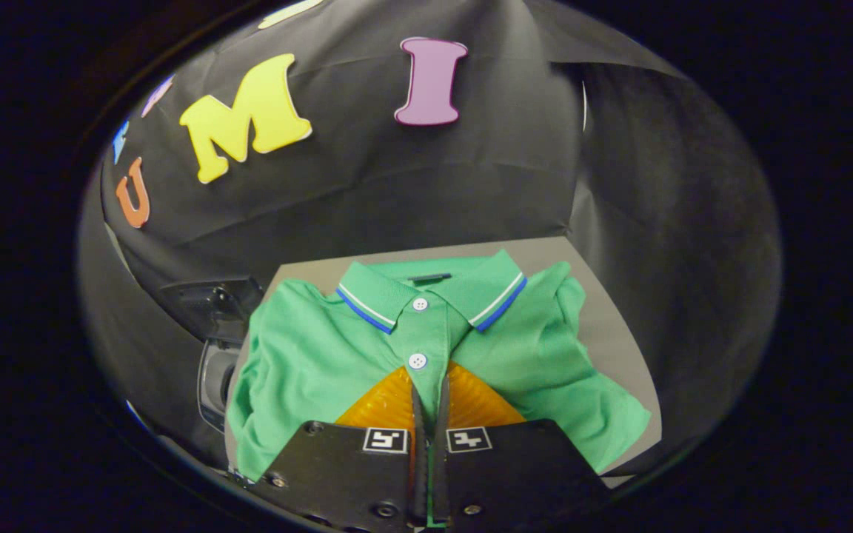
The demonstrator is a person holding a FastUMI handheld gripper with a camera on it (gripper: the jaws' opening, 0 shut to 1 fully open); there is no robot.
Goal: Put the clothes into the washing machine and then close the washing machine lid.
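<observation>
Green polo shirt (308,355), with a collar trimmed in white and blue and two white buttons down the placket, is spread flat on a grey counter (604,326). The shirt is seen from the tool (429,403), which is lowered onto the shirt's front just below the lower button. The tool's two fingers are drawn almost together, and a narrow fold of the placket fabric is pinched between them, so the tool is closed on the shirt. From the fingertips, the collar lies at twelve o'clock, one sleeve is bunched at nine o'clock and the other sleeve is spread toward three o'clock. A dark device with a round lens-like front (215,337) is seen beside the counter at about ten o'clock from the fingers, just past the bunched sleeve; what it is cannot be told. Black cloth (426,192) hangs behind the counter as the booth's wall.
</observation>
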